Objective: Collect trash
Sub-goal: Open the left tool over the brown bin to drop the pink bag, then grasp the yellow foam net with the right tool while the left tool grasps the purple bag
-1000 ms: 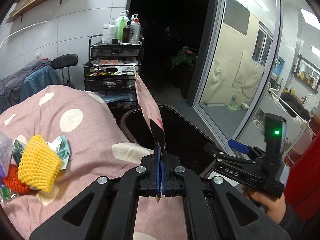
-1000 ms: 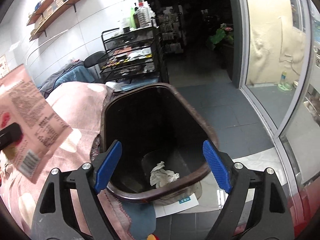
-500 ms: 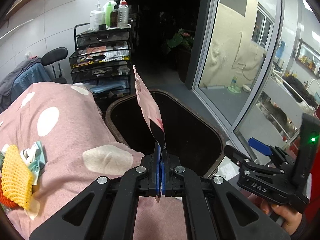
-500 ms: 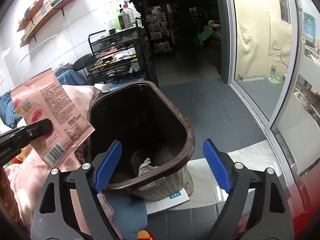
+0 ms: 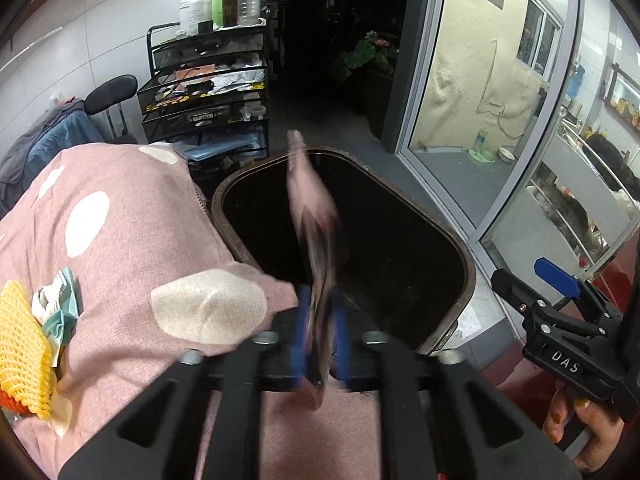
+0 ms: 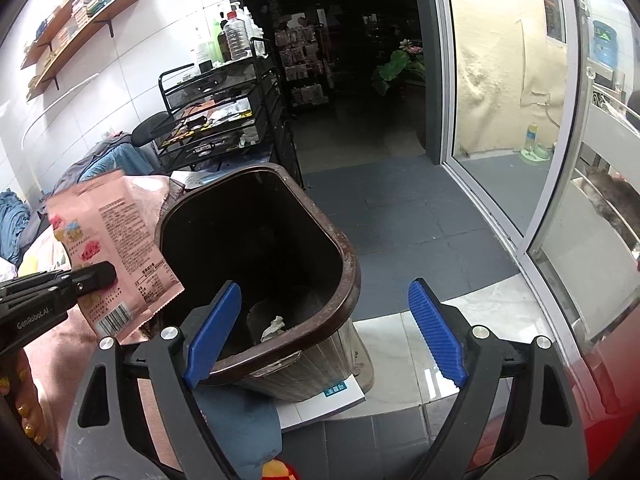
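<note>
Drop step: left hand-held gripper (image 5: 320,336) jaws opening, pink snack wrapper (image 5: 316,240) btwn them over trash bin (image 5: 466,280). Right hand-held gripper (image 6: 324,332) wide open, empty. Next: let wrapper fall clear inside.

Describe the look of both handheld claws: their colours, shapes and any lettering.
Both are black plastic with ribbed blue pads. The left claw carries white "GenRobot.AI" lettering; the right claw has "DAS" in white on its body. The hand gripping it wears yellow nail polish.
</note>
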